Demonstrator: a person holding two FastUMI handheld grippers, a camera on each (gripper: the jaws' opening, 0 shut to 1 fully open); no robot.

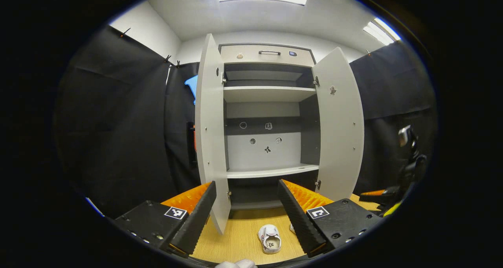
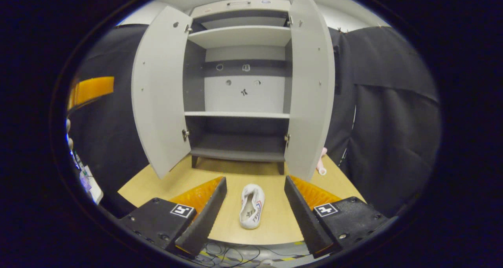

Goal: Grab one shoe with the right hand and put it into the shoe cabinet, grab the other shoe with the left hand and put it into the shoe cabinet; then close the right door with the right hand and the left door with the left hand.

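A white shoe [image 1: 269,238] lies on the wooden table [image 1: 239,230] in front of the shoe cabinet [image 1: 267,103]. A sliver of a second white shoe [image 1: 292,228] peeks out beside my finger. Both doors stand wide: the left door [image 1: 210,134] and the right door [image 1: 340,126]. My left gripper [image 1: 246,185] is open and empty, held above the table and facing the shelves. In the right gripper view, a white shoe [image 2: 251,205] lies just beyond my open, empty right gripper [image 2: 255,179], before the cabinet [image 2: 239,95]. The right gripper [image 1: 408,166] also shows at the left gripper view's right edge.
The cabinet's shelves [image 2: 237,114] hold nothing. A small pink object [image 2: 321,162] lies on the table [image 2: 184,181] by the right door [image 2: 310,87]. Black cloth walls [image 2: 393,114] close in both sides. Cables [image 2: 235,256] hang below the table's front edge.
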